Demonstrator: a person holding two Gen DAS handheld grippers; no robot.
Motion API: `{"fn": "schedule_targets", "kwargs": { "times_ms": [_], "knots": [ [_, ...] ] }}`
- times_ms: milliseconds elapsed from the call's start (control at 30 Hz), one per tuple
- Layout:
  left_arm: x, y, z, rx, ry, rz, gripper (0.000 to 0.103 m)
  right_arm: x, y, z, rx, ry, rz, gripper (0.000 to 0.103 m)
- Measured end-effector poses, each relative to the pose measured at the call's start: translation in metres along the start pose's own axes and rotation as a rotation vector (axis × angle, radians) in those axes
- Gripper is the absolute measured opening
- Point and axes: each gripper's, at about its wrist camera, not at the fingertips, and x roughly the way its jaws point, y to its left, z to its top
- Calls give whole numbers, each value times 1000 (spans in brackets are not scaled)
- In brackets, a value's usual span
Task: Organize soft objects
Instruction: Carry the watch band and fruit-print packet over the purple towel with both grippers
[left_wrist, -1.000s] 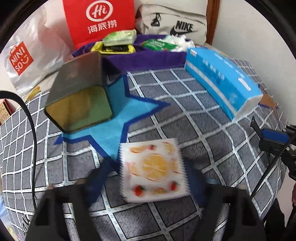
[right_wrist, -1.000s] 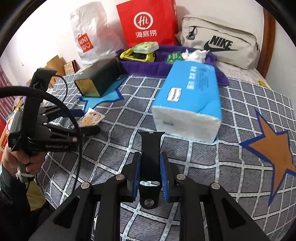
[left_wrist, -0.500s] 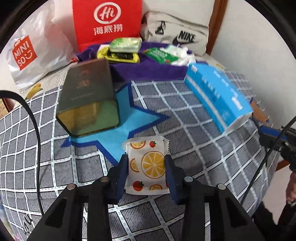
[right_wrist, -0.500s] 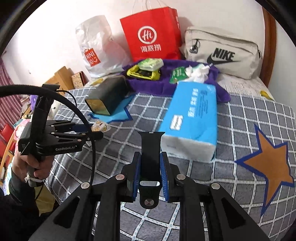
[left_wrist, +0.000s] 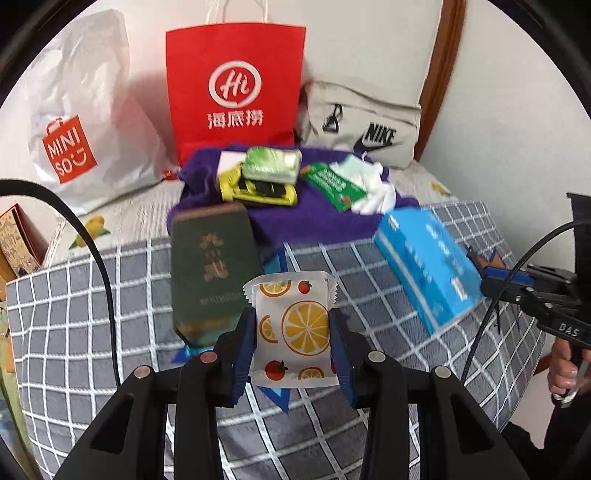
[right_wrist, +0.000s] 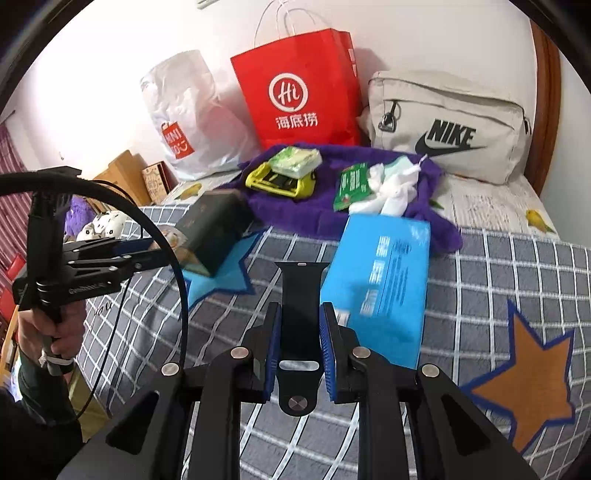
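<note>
The fruit-print packet (left_wrist: 295, 332) is sitting low in the centre of the left wrist view, pinched by its sides between the blue pads of the left hand-held gripper (left_wrist: 293, 345) and hanging clear above the checked bed cover (left_wrist: 369, 280). In the right wrist view the right hand-held gripper (right_wrist: 298, 343) is clamping a black watch strap (right_wrist: 300, 295), low centre. Behind both, in the upper middle, a purple towel (left_wrist: 306, 218) is carrying a green tissue pack (left_wrist: 273, 165), a yellow item and white cloths. This looks like the carrying step; the next move probably calls for bringing each piece over the towel, lowering it onto a free patch and letting go gently, since both are light and floppy.
</note>
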Motion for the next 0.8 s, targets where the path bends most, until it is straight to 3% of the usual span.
{"fn": "schedule_targets", "kwargs": {
  "times_ms": [367, 800],
  "knots": [
    [5, 18, 46, -5, -46, 4, 37, 8, -3, 53, -40, -43, 13, 21],
    [25, 50, 118, -72, -83, 12, 37, 66, -20, 138, -45, -41, -13, 21]
  ]
}}
